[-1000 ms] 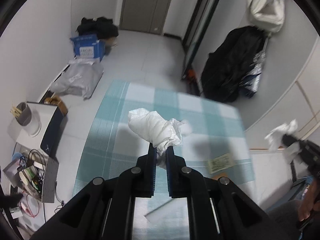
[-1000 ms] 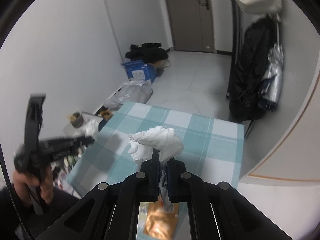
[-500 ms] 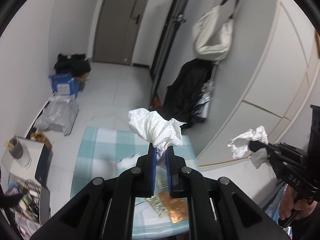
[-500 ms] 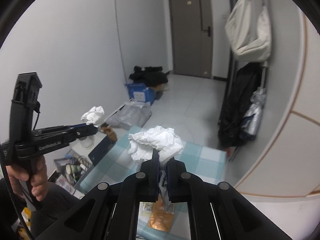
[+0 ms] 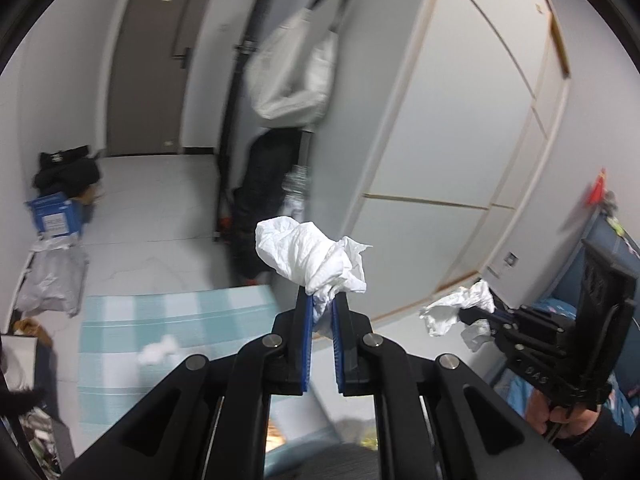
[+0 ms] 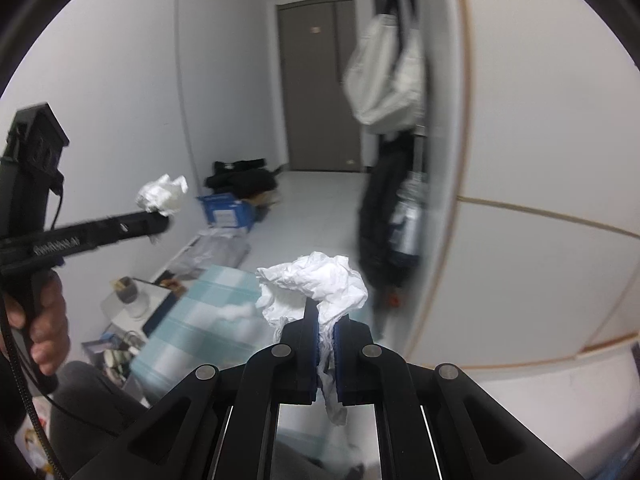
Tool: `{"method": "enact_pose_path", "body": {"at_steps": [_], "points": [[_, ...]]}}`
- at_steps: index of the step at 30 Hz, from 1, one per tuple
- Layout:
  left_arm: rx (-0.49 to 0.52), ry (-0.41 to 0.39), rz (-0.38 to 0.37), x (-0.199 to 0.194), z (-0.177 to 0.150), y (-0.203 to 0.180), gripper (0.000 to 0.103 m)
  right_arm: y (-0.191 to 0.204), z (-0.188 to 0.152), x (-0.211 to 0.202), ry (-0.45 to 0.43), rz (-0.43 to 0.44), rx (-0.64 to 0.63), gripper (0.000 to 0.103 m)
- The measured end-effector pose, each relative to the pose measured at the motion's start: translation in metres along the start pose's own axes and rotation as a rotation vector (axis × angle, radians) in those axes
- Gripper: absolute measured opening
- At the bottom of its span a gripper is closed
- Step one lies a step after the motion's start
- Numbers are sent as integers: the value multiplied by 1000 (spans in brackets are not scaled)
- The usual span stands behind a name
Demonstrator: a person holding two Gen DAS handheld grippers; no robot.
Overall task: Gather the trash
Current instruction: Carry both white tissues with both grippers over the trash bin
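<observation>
My left gripper (image 5: 322, 300) is shut on a crumpled white tissue (image 5: 310, 256) that bulges above its fingertips, high over the table. The right gripper (image 6: 326, 312) is shut on a second white tissue wad (image 6: 316, 284), with a tail of paper hanging down between the fingers. Each view also catches the other tool: the right gripper (image 5: 486, 314) with its tissue (image 5: 456, 308) at the right, the left gripper (image 6: 160, 220) with its tissue (image 6: 162, 194) at the left. A smaller white scrap (image 5: 158, 350) lies on the teal checked tablecloth (image 5: 120, 320) below.
A white wardrobe (image 5: 460, 160) stands to the right, with a white bag (image 5: 292, 76) and a dark coat (image 5: 264, 200) hanging by it. On the floor are a blue box (image 5: 54, 216), a grey parcel bag (image 5: 52, 276) and dark clothes (image 5: 66, 168) near the door (image 5: 156, 60).
Both grippers have risen and swung right with their tissues still clamped. The table has dropped low in both views and the wardrobe and door now fill the frames.
</observation>
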State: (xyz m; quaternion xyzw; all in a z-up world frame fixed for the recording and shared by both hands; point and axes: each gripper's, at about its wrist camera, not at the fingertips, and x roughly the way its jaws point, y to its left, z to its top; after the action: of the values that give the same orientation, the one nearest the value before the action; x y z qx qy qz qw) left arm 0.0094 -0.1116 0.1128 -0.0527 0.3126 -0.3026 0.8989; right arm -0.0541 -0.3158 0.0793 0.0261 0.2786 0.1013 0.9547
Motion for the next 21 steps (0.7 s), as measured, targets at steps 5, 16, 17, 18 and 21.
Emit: {"method": "enact_pose_path", "body": {"at_steps": [5,16,17,18,21], "points": [[41,89,-95,37,-5,-43,5,-51,-34,-18,32,-95,77,5],[175,401,-190,149,-46,-137,5,-143,-132,-24,185,-296,192,5],[186,430,-193,158,-52,-141,5,-150,-145,-20,214,-307,198,5],[196,466,-196,170,-58,-147,5,-154,-154,-17,233,-313,201,5],[229,573,-214,201,-84,-154,5,-169,-183,-6,295,-318,226,5]]}}
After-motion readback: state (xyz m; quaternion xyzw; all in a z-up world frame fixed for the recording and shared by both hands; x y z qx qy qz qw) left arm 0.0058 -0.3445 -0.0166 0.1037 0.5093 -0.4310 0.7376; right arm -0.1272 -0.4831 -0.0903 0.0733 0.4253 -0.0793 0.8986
